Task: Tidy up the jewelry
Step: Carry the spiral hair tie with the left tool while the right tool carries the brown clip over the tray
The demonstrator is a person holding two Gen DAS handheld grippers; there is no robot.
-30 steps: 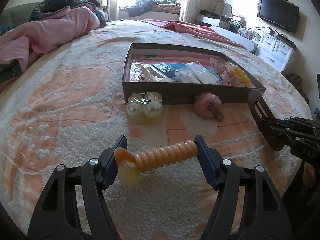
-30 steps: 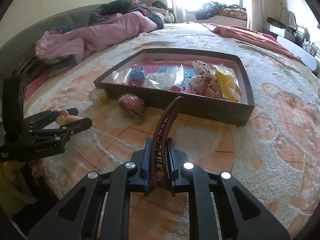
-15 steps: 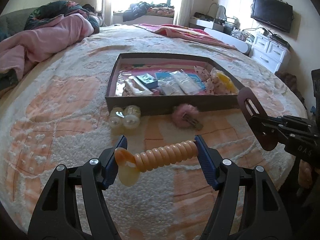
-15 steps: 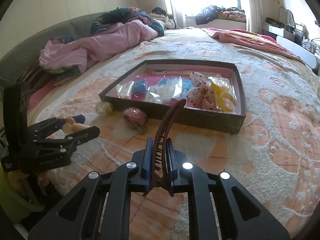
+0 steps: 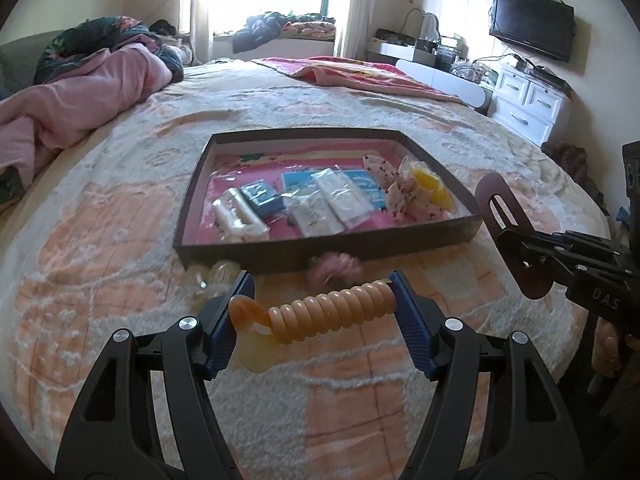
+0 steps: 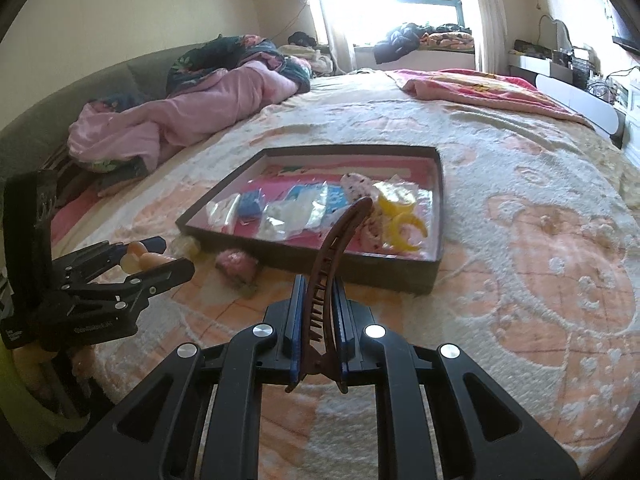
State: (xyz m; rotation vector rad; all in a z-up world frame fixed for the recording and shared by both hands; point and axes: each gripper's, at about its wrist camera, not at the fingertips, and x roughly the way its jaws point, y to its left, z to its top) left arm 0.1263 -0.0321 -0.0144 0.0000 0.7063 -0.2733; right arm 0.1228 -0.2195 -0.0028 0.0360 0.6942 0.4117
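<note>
Left gripper clamps orange coil hair tie; right gripper pinches brown hair clip. Both above bedspread, short of tray. Pink pompom clip and clear beads against tray wall. "DAS" readable on right gripper.

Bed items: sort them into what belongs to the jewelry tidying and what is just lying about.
Job:
orange spiral hair tie in left tongs
brown hair clip in right tongs
box
pink pom-pom clip

Lying about:
pink blanket
TV
white drawers
</note>
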